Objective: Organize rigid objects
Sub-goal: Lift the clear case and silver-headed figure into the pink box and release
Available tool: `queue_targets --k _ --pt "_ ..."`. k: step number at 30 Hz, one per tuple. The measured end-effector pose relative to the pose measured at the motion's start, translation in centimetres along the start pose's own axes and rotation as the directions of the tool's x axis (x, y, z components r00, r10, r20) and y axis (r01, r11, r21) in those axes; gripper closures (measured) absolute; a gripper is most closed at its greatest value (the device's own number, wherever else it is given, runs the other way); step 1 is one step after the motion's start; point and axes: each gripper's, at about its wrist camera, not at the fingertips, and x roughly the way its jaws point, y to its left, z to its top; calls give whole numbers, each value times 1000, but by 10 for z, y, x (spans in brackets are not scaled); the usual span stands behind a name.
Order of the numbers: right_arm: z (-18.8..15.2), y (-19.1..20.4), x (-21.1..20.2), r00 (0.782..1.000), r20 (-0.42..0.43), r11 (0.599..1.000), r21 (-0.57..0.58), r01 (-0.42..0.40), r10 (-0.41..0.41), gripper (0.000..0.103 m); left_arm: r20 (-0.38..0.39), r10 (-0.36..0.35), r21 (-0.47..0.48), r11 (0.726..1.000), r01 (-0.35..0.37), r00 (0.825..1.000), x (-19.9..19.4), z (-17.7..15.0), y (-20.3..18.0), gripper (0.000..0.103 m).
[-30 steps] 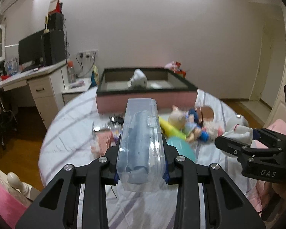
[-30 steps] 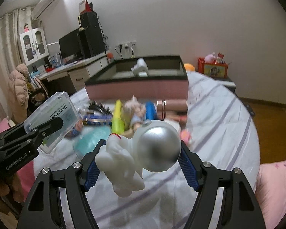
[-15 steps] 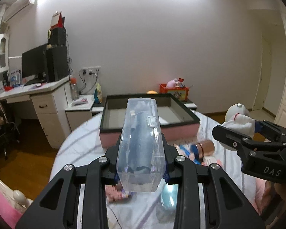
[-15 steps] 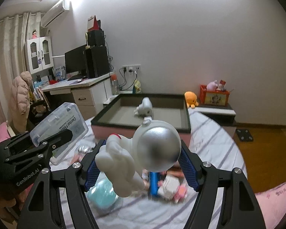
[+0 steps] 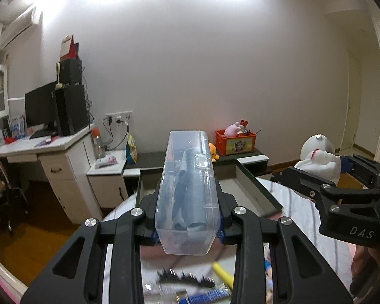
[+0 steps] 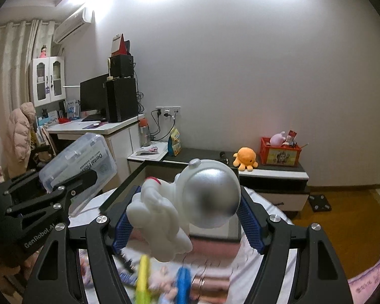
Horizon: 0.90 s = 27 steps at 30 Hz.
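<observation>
- Clear plastic fills your left wrist view: your left gripper (image 5: 187,230) pinches a transparent floss box (image 5: 186,192) lengthwise, held in the air above the striped bed (image 5: 299,210), in front of the dark-rimmed tray (image 5: 258,185).
- White and silver dominate your right wrist view: your right gripper (image 6: 187,225) clamps an astronaut figure (image 6: 187,202) between blue pads (image 6: 250,225), aloft over blurred toys (image 6: 162,281) near the same tray.

Clear plastic case (image 5: 187,195), white astronaut figure (image 6: 164,217) with silver visor, orange octopus plush (image 6: 245,157), red crate (image 6: 281,155)
</observation>
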Motion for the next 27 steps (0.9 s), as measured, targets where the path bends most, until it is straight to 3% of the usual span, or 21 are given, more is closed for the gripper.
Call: queue_targets --k 5,10,16,20,24,27 --pt "17 -10 39 1000 -25 1000 -15 15 -15 29 -27 -30 -7 1000 29 999 39 13 10 71" --pt "21 -23 87 995 -89 999 -36 30 -33 29 -110 -31 -26 999 28 993 93 13 30 71" --pt "4 -45 151 972 -234 999 -12 38 -40 29 -269 -41 -43 999 31 962 160 -16 41 71" --pt "-17 -52 191 932 -363 1000 -6 29 -29 29 -359 -48 -42 998 36 932 188 -36 38 71" --pt "-19 -52 207 904 -427 999 -29 30 -40 29 -397 -52 -32 999 43 916 199 -42 33 71" --pt "-22 -52 224 864 -502 999 -45 25 -45 29 -412 -46 -12 999 46 910 203 -43 29 70"
